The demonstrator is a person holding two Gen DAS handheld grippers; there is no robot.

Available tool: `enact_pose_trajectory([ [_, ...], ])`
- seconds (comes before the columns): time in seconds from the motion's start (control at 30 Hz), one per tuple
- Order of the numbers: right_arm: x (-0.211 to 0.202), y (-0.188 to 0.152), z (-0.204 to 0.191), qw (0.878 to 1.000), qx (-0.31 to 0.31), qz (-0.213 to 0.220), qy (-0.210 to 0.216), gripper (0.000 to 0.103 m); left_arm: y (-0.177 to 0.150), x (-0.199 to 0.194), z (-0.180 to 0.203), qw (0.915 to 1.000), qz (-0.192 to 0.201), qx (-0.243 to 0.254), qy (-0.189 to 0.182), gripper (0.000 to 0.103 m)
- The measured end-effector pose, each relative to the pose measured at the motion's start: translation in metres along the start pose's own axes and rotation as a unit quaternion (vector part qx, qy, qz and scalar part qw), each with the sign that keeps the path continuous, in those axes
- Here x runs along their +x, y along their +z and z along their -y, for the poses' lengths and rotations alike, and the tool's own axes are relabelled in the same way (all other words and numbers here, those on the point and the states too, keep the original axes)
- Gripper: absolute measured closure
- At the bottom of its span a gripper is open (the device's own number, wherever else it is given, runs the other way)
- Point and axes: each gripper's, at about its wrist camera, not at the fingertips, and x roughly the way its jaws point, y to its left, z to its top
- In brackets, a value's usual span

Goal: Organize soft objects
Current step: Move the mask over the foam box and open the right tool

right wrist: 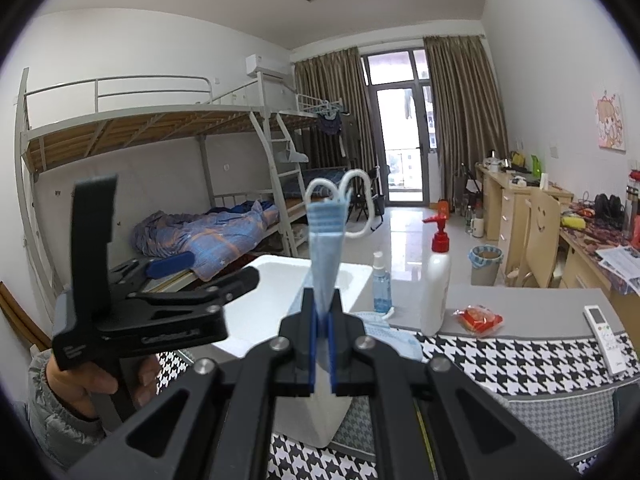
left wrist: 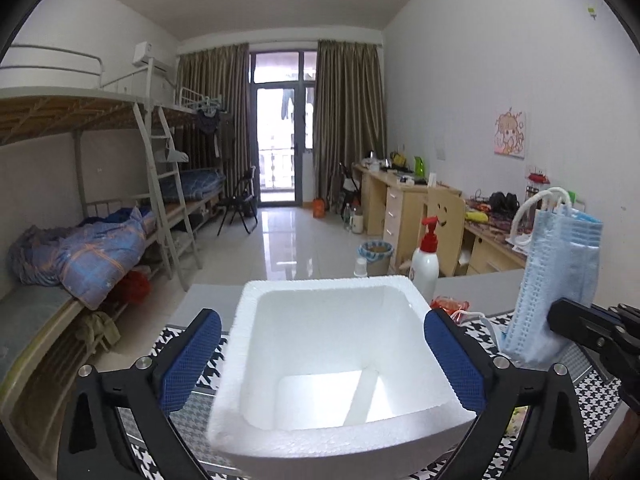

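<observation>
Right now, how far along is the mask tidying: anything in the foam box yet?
Done: nothing shows inside the white foam box. In hand: the right gripper is shut on a folded stack of blue masks, held upright beside the box; the left gripper is open around the box. Left: lowering that stack in, plus the loose mask on the table.

Both fisheye cameras sit low over the table [left wrist: 472, 284], very near, facing down the room to the balcony door [right wrist: 404, 140]. Both views share the foam box [left wrist: 340, 360] in the lower centre of the frame.
</observation>
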Motion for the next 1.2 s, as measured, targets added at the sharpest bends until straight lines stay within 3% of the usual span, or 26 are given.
enact_pose_trajectory([
  [0.57, 0.024, 0.015, -0.025, 0.999, -0.03, -0.004, 0.018, 0.096, -0.008, -0.027, -0.032, 0.9984, 0.029, -0.017, 0.046, 0.001],
  [1.2, 0.059, 0.014, -0.044, 0.997, -0.047, -0.04, 0.038, 0.096, -0.028, -0.031, -0.063, 0.9973, 0.016, -0.024, 0.068, 0.001],
])
